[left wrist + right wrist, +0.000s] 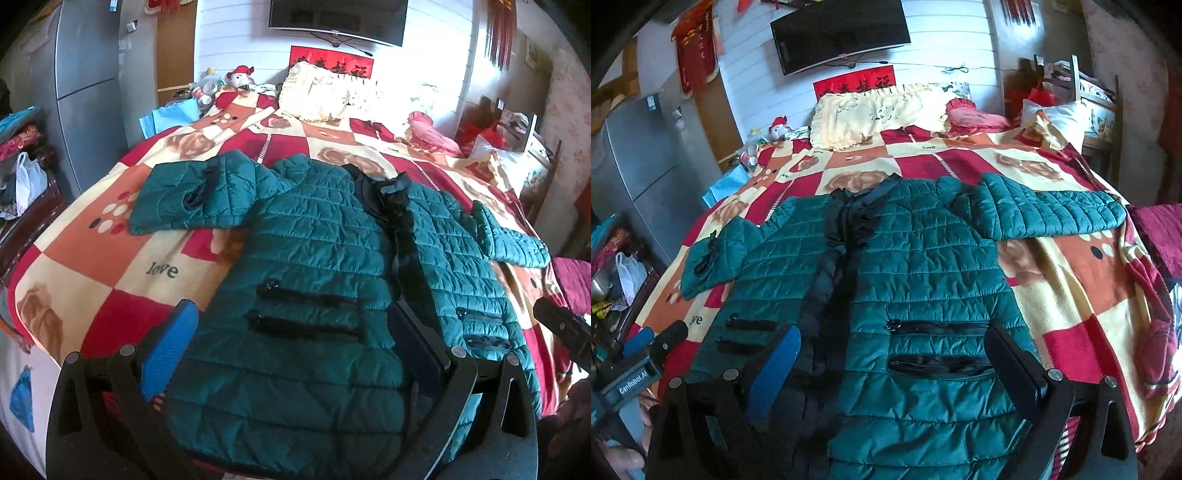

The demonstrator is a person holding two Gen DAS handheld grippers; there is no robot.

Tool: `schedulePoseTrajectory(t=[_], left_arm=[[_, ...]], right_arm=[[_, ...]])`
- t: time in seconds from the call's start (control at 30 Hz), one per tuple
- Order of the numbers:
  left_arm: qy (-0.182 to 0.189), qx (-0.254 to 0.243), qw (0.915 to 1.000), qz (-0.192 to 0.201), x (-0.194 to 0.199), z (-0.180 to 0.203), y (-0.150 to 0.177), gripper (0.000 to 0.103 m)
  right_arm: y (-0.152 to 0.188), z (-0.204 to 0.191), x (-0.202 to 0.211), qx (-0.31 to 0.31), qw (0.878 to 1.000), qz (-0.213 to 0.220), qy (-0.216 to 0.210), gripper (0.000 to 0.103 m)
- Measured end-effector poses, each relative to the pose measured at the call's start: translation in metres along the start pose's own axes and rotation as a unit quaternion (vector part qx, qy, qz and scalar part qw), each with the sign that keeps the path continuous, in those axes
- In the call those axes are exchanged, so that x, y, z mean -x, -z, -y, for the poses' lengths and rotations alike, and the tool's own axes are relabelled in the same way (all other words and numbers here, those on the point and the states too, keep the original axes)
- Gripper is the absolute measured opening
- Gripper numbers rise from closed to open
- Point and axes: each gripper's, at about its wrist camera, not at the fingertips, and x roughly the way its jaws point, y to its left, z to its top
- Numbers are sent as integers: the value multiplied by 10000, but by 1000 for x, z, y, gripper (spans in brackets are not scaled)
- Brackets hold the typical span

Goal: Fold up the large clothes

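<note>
A dark green quilted jacket (314, 240) lies front up and spread flat on the patchwork blanket (92, 258) of a bed, its collar pointing to the far wall. Its black zip line runs down the middle, and both sleeves (192, 195) stretch sideways. My left gripper (291, 332) stands open over the jacket's lower left panel, near two black pocket zips. In the right wrist view the same jacket (923, 258) fills the centre, and my right gripper (894, 354) is open over the lower right panel. Neither gripper holds any fabric. The left gripper's body (639, 354) shows at that view's left edge.
A cream pillow (325, 92) and a pink pillow (432, 129) lie at the head of the bed, with a stuffed toy (240, 75) beside them. A grey refrigerator (85, 74) stands left of the bed. A maroon cloth (1156, 229) lies at the bed's right edge.
</note>
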Motion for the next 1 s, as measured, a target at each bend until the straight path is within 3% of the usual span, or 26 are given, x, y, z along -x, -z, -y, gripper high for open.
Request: schedulePoseTrajectory(t=[0.37,1.0], left_arm=[[55,-43,10000,-58,-1,4,6,102],[80,-113,9998,-118,-3,5,11,102]], right_arm=[[1,1,5,-97,9998,98,-166,99],[-3,6,7,-231,9995,180,-73,99]])
